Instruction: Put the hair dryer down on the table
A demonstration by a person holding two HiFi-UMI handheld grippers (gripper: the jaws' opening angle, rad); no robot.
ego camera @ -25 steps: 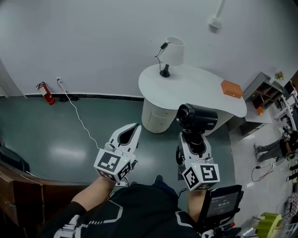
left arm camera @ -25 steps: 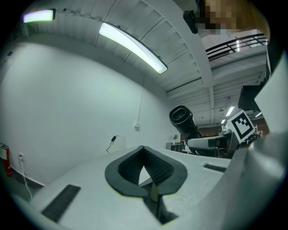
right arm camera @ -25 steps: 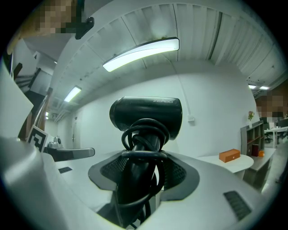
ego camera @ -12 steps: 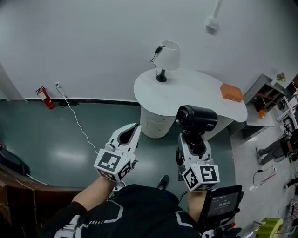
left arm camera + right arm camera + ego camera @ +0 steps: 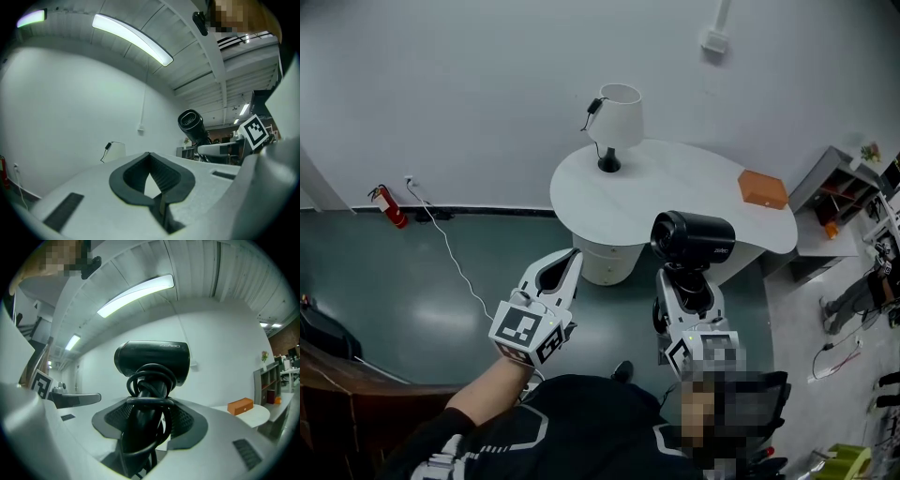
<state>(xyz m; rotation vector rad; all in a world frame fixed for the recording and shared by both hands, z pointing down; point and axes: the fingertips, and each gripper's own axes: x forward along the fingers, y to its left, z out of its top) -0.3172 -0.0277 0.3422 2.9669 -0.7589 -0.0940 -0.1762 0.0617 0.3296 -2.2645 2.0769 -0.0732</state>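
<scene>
A black hair dryer (image 5: 694, 239) with its cord wound round the handle stands upright in my right gripper (image 5: 687, 284), which is shut on the handle. In the right gripper view the dryer (image 5: 152, 359) fills the middle, with the handle and cord loops pressed between the pads of the gripper (image 5: 149, 420). The white rounded table (image 5: 675, 192) lies ahead and below, past the dryer. My left gripper (image 5: 564, 265) hovers to the left at the same height, shut and holding nothing. The left gripper view shows its closed tips (image 5: 150, 161) and the dryer (image 5: 191, 123) off to the right.
A white lamp (image 5: 617, 122) stands at the table's far left and an orange box (image 5: 763, 190) at its right end. A fire extinguisher (image 5: 386, 206) and a white cable (image 5: 455, 258) are by the wall on the left. Shelves (image 5: 839, 187) stand at the right.
The table and lamp have slid leftward in the head view as the person moves. Both grippers keep their places in the frame, the dryer still held.
</scene>
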